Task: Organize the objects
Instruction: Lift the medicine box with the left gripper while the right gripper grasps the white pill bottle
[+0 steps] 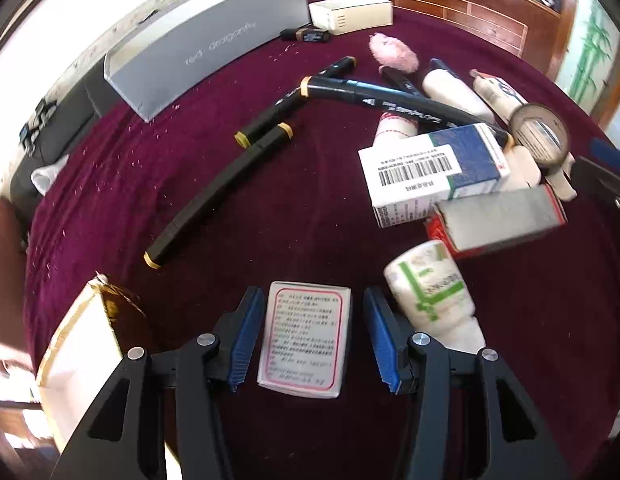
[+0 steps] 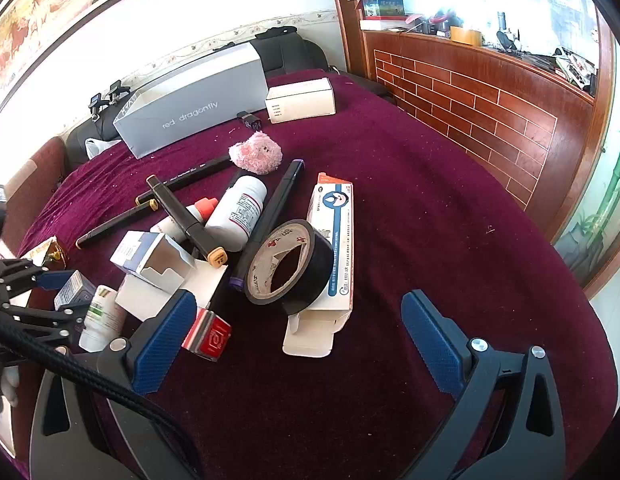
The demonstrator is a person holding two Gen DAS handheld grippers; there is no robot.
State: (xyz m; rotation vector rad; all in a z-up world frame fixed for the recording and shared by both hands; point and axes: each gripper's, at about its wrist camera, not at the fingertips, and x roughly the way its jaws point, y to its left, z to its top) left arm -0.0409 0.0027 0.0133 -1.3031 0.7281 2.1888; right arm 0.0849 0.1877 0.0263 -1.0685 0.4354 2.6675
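A heap of objects lies on a maroon tablecloth (image 2: 430,200). My left gripper (image 1: 310,336) is open, its blue pads either side of a small white box with red-framed text (image 1: 303,340), with gaps on both sides. A white bottle with green print (image 1: 434,288) lies just right of it. My right gripper (image 2: 297,340) is open wide and empty, above the cloth in front of a black tape roll (image 2: 289,266) that leans on a long white and blue carton (image 2: 334,240). The left gripper shows at the left edge of the right wrist view (image 2: 49,284).
Black markers (image 1: 217,196), a blue and white barcode box (image 1: 434,168), a red and grey box (image 1: 498,220), white bottles (image 2: 237,212) and a pink plush (image 2: 255,152) crowd the middle. A grey "red dragonfly" box (image 2: 189,104) and a white box (image 2: 299,100) stand at the back. A wooden counter (image 2: 490,100) lies to the right.
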